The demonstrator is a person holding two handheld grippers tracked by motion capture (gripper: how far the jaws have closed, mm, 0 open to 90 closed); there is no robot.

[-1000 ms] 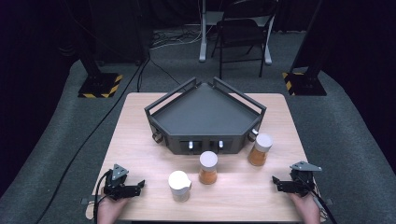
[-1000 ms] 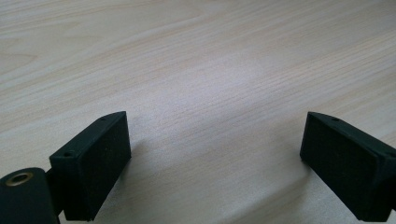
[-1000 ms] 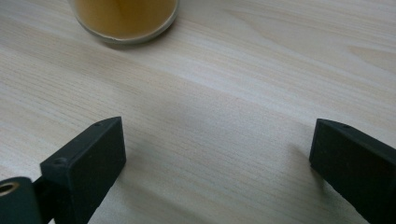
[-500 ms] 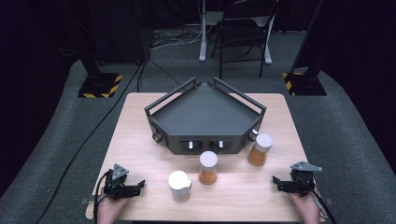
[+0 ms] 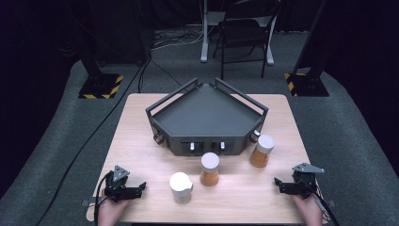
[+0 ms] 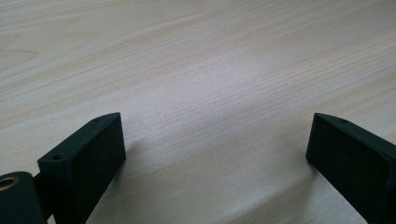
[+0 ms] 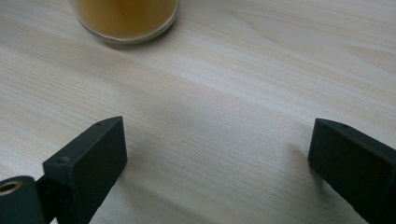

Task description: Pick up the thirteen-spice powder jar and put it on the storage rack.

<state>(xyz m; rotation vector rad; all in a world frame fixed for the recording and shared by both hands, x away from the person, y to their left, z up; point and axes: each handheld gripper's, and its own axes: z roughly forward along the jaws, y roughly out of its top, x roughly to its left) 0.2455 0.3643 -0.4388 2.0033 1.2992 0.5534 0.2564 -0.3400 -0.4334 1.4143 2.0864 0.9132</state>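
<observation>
Both grippers — left gripper point(image 5: 139, 189), right gripper point(image 5: 277, 182) — are resting spread and empty; the left's jaws have just been opening, best squared on the white-lidded jar point(image 5: 180, 187) before closing.

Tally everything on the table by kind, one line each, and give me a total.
Jars with orange contents and white lids: 2, one at the middle and one to the right
Pale jar with white lid: 1
Dark five-sided tray: 1
Hand-held grippers, both with jaws open on bare tabletop: 2, left gripper and right gripper
Total: 6
</observation>
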